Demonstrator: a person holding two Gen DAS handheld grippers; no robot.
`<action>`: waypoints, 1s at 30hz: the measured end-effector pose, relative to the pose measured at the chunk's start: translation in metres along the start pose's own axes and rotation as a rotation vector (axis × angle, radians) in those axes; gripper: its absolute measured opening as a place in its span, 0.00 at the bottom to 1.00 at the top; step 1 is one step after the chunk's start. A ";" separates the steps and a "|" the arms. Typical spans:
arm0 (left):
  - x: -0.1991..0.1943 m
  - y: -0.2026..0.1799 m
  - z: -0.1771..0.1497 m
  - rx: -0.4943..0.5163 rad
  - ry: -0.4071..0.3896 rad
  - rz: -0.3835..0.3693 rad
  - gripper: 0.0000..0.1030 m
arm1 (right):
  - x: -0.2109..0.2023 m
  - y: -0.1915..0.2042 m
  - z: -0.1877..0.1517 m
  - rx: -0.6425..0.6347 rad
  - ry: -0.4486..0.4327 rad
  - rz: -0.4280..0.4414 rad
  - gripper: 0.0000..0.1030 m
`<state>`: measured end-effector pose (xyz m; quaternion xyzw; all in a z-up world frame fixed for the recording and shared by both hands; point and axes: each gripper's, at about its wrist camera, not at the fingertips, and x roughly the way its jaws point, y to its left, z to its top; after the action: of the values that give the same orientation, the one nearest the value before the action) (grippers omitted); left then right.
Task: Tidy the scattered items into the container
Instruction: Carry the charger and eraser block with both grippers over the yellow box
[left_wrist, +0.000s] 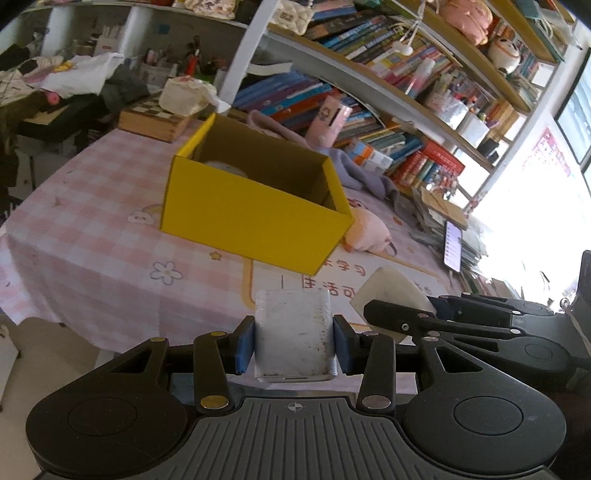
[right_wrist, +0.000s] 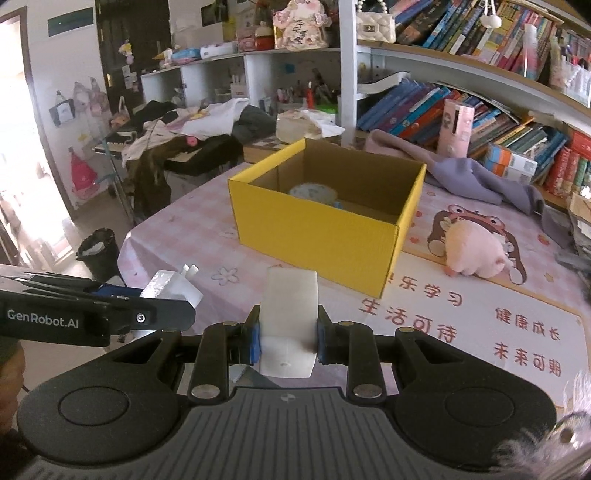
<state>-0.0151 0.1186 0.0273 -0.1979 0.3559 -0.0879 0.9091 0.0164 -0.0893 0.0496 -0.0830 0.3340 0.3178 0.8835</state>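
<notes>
The left gripper (left_wrist: 293, 341) clamps a white charger (left_wrist: 293, 332) low in the centre of its view; the right gripper (right_wrist: 287, 341) clamps a white block (right_wrist: 290, 317) likewise. Both hang short of the yellow box (right_wrist: 317, 236), which sits mid-frame on the bench (left_wrist: 92, 236) with a roll of tape (right_wrist: 313, 192) already inside. A good drop means carrying each piece clear over the near wall before letting go, left first, keeping the two grippers from bumping. The pink plush toy (right_wrist: 474, 253), right of the box, waits.
</notes>
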 end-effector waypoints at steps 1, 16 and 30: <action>0.001 0.001 0.001 -0.005 0.001 0.003 0.41 | 0.002 0.001 0.001 -0.004 0.002 0.003 0.24; 0.033 0.006 0.030 0.023 0.007 0.018 0.41 | 0.039 -0.017 0.024 -0.020 0.040 -0.018 0.24; 0.078 -0.009 0.106 0.161 -0.064 0.039 0.41 | 0.073 -0.065 0.080 -0.033 -0.048 -0.073 0.24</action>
<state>0.1143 0.1187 0.0538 -0.1198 0.3222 -0.0923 0.9345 0.1414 -0.0753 0.0596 -0.1020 0.3044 0.2927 0.9007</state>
